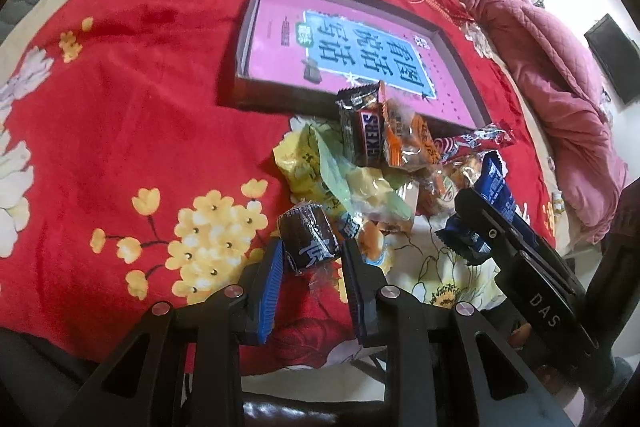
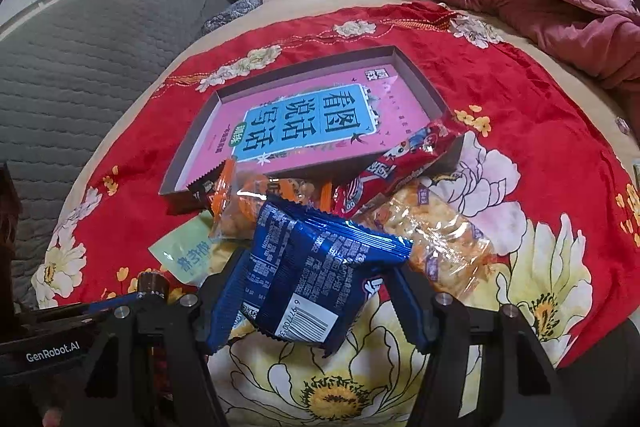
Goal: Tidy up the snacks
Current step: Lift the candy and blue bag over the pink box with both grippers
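Observation:
A pile of wrapped snacks (image 1: 380, 163) lies on a red floral cloth in front of a shallow pink-bottomed box (image 1: 344, 55). My left gripper (image 1: 312, 259) is shut on a dark brown wrapped candy (image 1: 308, 239) at the pile's near edge. My right gripper (image 2: 316, 291) is shut on a blue snack packet (image 2: 312, 275) and holds it above the cloth; it shows in the left wrist view (image 1: 496, 191) at the right. The box (image 2: 304, 123) holds no snacks. A Snickers bar (image 1: 360, 127) and an orange packet (image 1: 408, 139) lean on its near wall.
The red cloth (image 1: 140, 115) covers a bed. A pink quilt (image 1: 560, 75) is bunched at the right, a grey quilted mat (image 2: 88, 75) lies at the left. A clear cracker pack (image 2: 436, 227) and a red packet (image 2: 400, 163) lie by the box.

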### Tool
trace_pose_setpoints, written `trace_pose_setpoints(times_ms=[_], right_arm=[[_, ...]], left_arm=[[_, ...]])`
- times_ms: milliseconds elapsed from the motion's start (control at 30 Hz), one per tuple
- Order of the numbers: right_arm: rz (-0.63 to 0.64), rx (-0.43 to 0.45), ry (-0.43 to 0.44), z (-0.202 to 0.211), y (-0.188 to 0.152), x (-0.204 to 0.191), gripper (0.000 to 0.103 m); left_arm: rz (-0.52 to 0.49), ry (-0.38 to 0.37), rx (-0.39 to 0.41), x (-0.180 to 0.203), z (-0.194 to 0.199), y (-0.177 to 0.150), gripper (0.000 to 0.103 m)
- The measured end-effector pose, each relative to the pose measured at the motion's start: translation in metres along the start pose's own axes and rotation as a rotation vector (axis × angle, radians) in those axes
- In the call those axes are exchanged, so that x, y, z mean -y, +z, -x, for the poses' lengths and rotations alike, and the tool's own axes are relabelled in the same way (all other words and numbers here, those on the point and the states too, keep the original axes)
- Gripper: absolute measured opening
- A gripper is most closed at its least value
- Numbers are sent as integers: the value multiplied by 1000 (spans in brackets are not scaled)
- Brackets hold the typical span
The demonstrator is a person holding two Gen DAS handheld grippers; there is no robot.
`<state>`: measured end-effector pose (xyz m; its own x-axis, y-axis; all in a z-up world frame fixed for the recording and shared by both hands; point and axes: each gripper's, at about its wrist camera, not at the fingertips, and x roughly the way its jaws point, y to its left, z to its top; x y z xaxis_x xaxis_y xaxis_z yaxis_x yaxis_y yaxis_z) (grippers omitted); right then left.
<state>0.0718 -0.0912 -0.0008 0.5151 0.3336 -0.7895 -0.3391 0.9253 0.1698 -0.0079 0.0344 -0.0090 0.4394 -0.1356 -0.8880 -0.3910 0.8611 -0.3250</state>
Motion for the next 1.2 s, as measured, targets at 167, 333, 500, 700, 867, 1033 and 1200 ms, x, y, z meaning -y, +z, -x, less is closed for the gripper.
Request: trace_pose_setpoints(times_ms=[167,333,500,700,867,1033,1200], right_arm=[[9,32,5,7,4,0,66],[28,57,9,11,6,-3,66],[50,78,9,14,7,-8,66],[77,106,8,19,10,-12,66],[85,120,14,19,13,-14,66],[88,137,15,20,16,-14,66],[92,146,16,19,19,-16,66]], left_arm=[[-19,8,33,2,9,2,30],[-30,17,54,4,14,4,30],[-37,21,69,4,17,7,30],[-38,30,86,3,18,13,30],[-37,34,93,3,18,16,30],[-31,37,101,3,18,20,30],[-27,41,111,3,18,24,30]])
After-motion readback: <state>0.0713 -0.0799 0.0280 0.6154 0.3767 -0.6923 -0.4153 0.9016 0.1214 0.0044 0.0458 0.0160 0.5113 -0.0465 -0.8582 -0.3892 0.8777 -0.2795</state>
